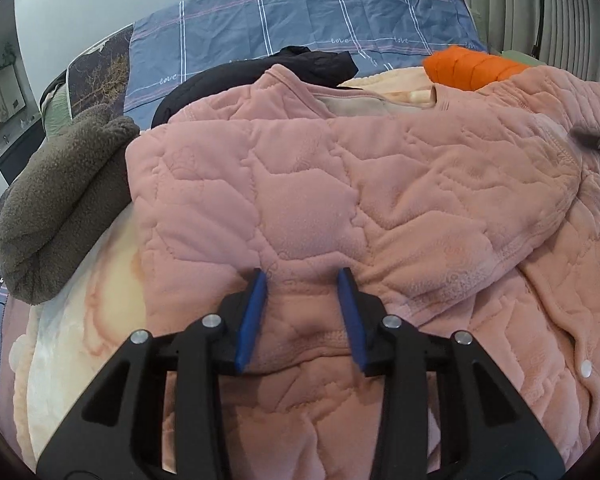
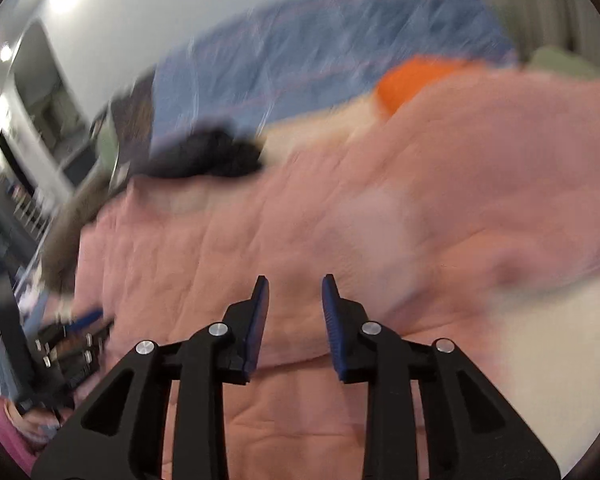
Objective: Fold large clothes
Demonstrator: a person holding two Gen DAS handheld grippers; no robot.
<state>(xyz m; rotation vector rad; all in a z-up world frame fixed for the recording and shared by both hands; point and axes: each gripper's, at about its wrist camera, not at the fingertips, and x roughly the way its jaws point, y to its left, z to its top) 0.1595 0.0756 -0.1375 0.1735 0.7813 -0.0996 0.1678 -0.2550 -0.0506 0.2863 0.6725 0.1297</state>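
A large pink quilted fleece jacket (image 1: 340, 184) lies spread on the bed, with a sleeve (image 1: 480, 216) folded across its body and a snap button (image 1: 587, 368) at the right. My left gripper (image 1: 302, 274) points down into the jacket's near part. A raised fold of pink fabric fills the gap between its blue pads (image 1: 256, 312). In the blurred right wrist view, my right gripper (image 2: 295, 278) hovers over the same jacket (image 2: 380, 220), jaws apart with nothing between them. A dark blurred tip (image 1: 596, 142) reaches in at the right edge.
A brown fleece garment (image 1: 60, 208) lies left of the jacket. A black garment (image 1: 260, 76) and an orange puffy one (image 1: 472, 66) lie behind it. A blue checked sheet (image 1: 300, 20) covers the far bed and a cream blanket (image 1: 80, 340) the near left.
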